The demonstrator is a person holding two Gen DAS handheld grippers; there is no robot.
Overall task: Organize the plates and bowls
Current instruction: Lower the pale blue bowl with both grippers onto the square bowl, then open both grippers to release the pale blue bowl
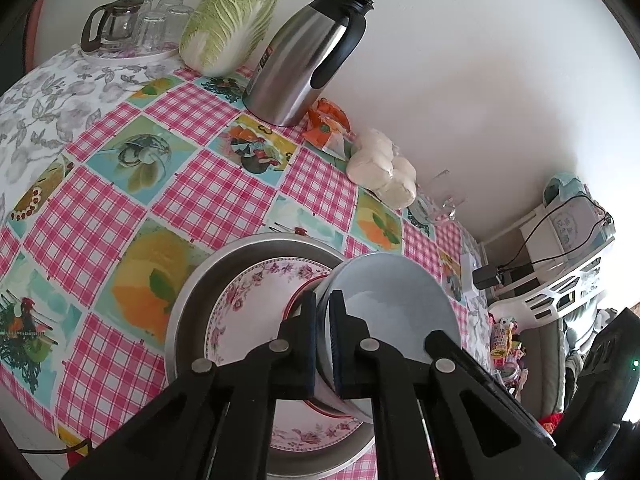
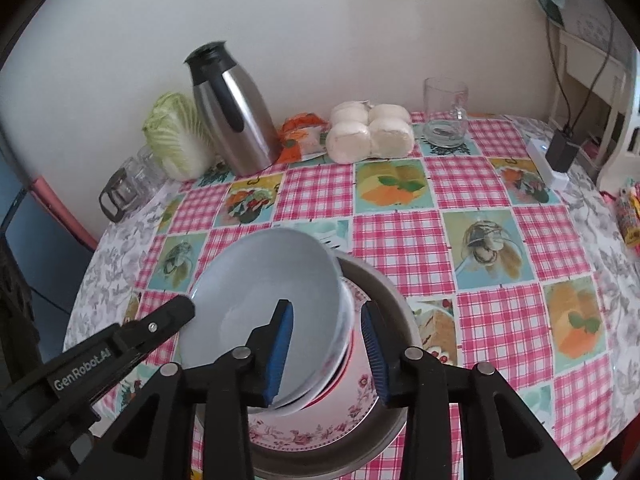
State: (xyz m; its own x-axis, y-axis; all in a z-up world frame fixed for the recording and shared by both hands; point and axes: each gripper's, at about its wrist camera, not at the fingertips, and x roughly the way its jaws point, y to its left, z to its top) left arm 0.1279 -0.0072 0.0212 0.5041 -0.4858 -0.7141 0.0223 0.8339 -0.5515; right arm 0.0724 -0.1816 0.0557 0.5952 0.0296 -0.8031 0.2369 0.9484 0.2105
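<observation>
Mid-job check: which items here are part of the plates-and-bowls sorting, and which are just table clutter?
Job items: grey bowl, floral plate, metal basin, left gripper clamped on the bowl's rim, right gripper open around it.

Clutter: thermos jug, cabbage, steamed buns, glass mug.

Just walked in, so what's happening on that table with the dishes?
A person is stacking dishes with two handheld claws. The left claw is shut on the rim of a pale blue bowl, tilted over a floral plate in a metal basin. The right claw straddles the bowl's other rim, pads apart.
</observation>
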